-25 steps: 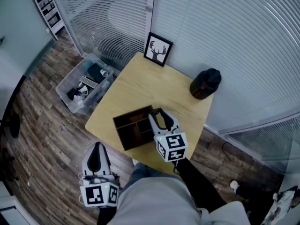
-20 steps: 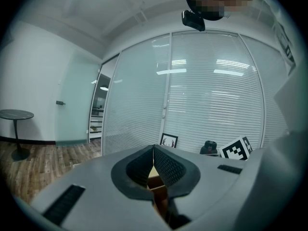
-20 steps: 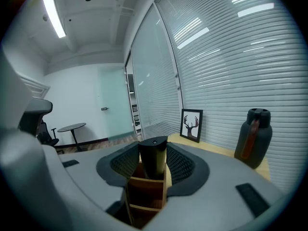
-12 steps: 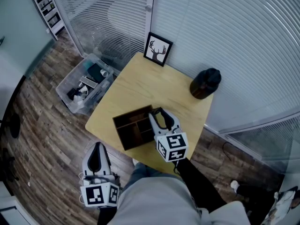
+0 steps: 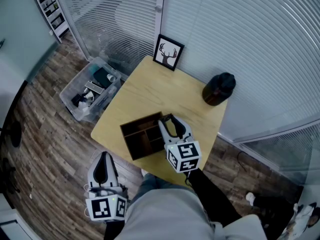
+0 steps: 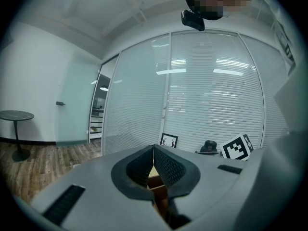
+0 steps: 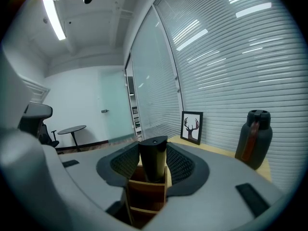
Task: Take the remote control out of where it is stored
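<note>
**Dark remote control (image 7: 153, 159) clamped where it stands in its wooden box (image 5: 136, 134)**

Wood surrounds the task's thing on all sides. The remote control stands upright in a compartment at the end of the box that lies directly under the right gripper (image 5: 169, 122). Its flat top pokes up above the rim. The right gripper's jaws stand fairly wide and reach over that end of the box, one on each side of the remote. In the right gripper view both ribbed pads (image 7: 126, 161) sit against the remote's sides, so it is gripped. Its lower part is still down inside the compartment.

Ahead of the right gripper's tips, at the far edge of the pale table (image 5: 150, 91), a framed deer picture (image 5: 168, 52) leans against the blinds. A dark jug (image 5: 218, 89) stands ahead and off to the gripper's right, well apart from the box.

The left gripper (image 6: 153, 150) is held low, off the table's near corner and well to the left of the right one. Its jaw tips meet with nothing between them. Farther ahead of it, on the plank floor, sits a clear plastic bin (image 5: 67, 95) of odds and ends.
</note>
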A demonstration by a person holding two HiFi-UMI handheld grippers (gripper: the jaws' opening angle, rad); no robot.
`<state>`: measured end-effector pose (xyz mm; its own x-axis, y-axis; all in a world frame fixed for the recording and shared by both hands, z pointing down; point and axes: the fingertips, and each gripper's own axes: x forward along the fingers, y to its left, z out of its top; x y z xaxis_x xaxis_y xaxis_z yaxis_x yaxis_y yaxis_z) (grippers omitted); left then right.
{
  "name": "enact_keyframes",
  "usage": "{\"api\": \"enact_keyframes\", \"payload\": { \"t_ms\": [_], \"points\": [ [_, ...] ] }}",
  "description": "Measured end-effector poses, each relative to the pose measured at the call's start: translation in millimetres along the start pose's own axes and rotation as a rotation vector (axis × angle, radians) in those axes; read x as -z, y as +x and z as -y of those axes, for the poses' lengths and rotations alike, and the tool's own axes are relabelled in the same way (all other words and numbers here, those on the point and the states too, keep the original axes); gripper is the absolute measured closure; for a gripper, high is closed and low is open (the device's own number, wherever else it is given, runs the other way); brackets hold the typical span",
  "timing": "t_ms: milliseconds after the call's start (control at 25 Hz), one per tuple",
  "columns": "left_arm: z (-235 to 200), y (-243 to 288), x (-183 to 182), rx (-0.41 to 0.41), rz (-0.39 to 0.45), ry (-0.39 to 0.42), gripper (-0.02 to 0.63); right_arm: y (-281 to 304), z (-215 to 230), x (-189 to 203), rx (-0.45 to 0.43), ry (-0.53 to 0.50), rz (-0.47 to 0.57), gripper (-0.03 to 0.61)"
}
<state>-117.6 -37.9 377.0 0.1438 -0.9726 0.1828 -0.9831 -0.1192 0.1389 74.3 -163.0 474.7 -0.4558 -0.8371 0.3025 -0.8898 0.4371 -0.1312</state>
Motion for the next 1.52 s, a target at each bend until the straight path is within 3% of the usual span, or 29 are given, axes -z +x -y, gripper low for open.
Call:
{"api": "enact_keyframes", "payload": {
  "t_ms": [1520],
  "points": [
    [-1, -2, 0, 0.002, 0.004, 0.005, 0.604, -3, -6, -15, -0.006, -0.012, 0.036, 0.405]
  ]
}}
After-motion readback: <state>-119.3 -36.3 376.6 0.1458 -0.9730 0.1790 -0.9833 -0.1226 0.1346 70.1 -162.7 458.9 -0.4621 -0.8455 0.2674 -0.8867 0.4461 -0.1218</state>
